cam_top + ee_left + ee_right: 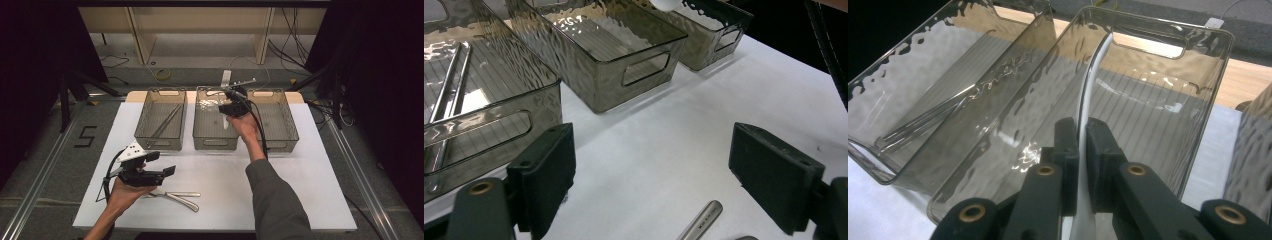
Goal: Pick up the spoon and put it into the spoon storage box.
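Showing three smoky translucent plastic bins side by side on a white table mat [210, 170], the left bin [161, 120] holds a pair of long metal rods [167, 120], the middle bin [216, 120] sits under the right gripper [231, 106], and the right bin [280, 120] looks empty. The right gripper's jaws are closed tight on a thin curved white plastic utensil [1087, 100] hanging over the middle bin, while the left gripper [167, 171] has its jaws spread wide with nothing between them, hovering just above two metal utensils [175, 196] lying on the mat. Readable writing: a black "5" mark [86, 136] on the floor left of the table; engraved text on one metal handle [704, 217] is too small to read.
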The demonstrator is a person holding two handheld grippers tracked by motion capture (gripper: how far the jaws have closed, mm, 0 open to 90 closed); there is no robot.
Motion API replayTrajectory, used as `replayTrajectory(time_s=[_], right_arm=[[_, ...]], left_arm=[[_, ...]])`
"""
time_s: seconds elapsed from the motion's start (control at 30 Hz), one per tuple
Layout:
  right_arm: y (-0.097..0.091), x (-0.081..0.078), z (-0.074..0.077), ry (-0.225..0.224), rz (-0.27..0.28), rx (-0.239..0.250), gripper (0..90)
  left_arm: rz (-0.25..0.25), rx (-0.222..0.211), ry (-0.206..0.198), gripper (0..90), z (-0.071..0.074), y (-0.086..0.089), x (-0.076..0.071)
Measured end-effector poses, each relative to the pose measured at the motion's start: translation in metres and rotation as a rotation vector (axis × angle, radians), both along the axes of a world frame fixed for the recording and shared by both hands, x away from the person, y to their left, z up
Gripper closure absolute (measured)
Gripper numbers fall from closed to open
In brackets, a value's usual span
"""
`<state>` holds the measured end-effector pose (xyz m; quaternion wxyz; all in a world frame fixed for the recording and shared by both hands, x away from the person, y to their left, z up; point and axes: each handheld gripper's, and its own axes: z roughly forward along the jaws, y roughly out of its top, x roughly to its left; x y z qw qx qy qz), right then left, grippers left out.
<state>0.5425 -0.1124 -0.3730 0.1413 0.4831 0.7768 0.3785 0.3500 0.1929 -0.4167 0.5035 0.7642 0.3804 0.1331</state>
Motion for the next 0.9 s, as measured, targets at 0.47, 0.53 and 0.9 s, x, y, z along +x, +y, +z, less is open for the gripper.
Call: replayTrajectory(time_s=[0.47, 0.53, 0.9], right_arm=[[0.002, 0.003, -0.005, -0.004, -0.014, -0.018, 85.3], [0.002, 0.004, -0.006, -0.001, -0.014, -0.018, 85.3], [0.006, 0.006, -0.013, 0.018, -0.023, -0.039, 85.0]], left_arm=[[-0.001, 0.000, 0.001, 18.4, 0.000, 0.000, 0.000], [-0.001, 0.000, 0.001, 18.5, 0.000, 0.000, 0.000], [-0.003, 0.003, 0.000, 18.5, 0.000, -0.001, 0.000]])
